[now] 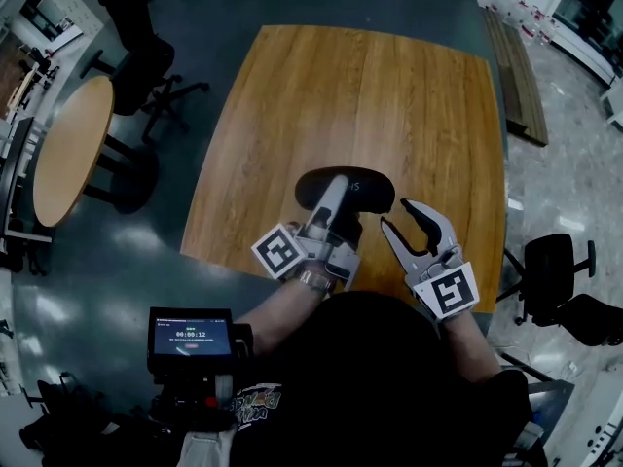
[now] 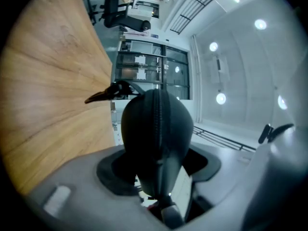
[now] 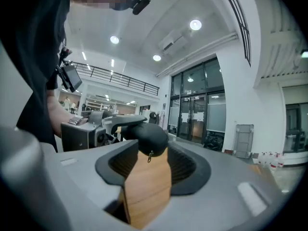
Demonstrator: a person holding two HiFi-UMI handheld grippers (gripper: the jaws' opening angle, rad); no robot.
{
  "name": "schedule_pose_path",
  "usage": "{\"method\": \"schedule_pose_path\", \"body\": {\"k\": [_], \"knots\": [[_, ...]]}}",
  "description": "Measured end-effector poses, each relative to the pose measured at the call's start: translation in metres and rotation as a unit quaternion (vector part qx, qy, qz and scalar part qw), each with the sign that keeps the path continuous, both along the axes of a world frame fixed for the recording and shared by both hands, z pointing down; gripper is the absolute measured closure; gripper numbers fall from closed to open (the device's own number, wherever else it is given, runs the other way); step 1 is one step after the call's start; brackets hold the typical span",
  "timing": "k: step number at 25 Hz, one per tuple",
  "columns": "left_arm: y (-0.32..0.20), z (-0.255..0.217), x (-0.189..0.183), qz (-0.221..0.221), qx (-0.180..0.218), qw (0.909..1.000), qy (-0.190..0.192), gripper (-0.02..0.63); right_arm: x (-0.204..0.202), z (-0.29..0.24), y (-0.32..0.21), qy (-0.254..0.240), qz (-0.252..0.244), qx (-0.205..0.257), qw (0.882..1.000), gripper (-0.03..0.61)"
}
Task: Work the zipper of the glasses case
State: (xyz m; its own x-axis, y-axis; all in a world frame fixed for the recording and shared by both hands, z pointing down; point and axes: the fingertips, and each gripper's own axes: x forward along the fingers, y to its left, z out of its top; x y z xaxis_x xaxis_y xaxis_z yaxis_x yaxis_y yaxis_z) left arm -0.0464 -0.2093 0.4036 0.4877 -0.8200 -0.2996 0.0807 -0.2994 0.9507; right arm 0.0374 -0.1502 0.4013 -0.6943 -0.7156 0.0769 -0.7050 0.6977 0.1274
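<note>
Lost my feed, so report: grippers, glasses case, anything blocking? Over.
Left gripper jaws shut on black oval zip-up glasses case. Right gripper jaws open, empty, right of case, facing its small metal zipper pull. Nothing in the way.

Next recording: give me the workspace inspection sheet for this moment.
Surface: wooden table, beneath both grippers.
Job's things: black glasses case; its zipper pull hangs at the end facing the right gripper.
Clutter: nothing seen.
Grippers: left gripper clamped on the case; right gripper open, empty, just beside the case.
Cables: nothing seen.
Surroundings: round table and office chairs on the grey floor.
</note>
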Motion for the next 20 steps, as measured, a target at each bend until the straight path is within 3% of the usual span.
{"method": "schedule_pose_path", "body": {"k": [1, 3, 5, 7, 10, 14, 20], "knots": [[0.001, -0.002, 0.003, 0.007, 0.011, 0.9997, -0.021, 0.356, 0.0, -0.002, 0.0, -0.002, -0.005, -0.001, 1.0, 0.373], [0.006, -0.004, 0.01, 0.021, 0.029, 0.9977, -0.058, 0.356, -0.008, -0.004, 0.002, 0.023, -0.026, 0.004, 0.999, 0.35], [0.01, -0.004, 0.017, 0.035, 0.04, 0.9953, -0.081, 0.356, -0.018, 0.001, 0.002, 0.082, -0.047, 0.022, 0.995, 0.244], [0.015, -0.004, 0.026, 0.055, 0.047, 0.9926, -0.097, 0.356, -0.025, 0.008, -0.001, 0.136, -0.06, 0.038, 0.988, 0.207], [0.022, -0.003, 0.04, 0.089, 0.064, 0.9862, -0.124, 0.354, -0.032, 0.013, -0.007, 0.179, -0.081, 0.043, 0.98, 0.201], [0.025, 0.004, 0.048, 0.113, 0.076, 0.9755, -0.173, 0.354, -0.037, 0.018, -0.006, 0.188, -0.111, 0.046, 0.975, 0.229], [0.026, 0.008, 0.034, 0.126, 0.09, 0.9743, -0.164, 0.333, -0.036, 0.025, -0.003, 0.203, -0.128, 0.061, 0.969, 0.232]]}}
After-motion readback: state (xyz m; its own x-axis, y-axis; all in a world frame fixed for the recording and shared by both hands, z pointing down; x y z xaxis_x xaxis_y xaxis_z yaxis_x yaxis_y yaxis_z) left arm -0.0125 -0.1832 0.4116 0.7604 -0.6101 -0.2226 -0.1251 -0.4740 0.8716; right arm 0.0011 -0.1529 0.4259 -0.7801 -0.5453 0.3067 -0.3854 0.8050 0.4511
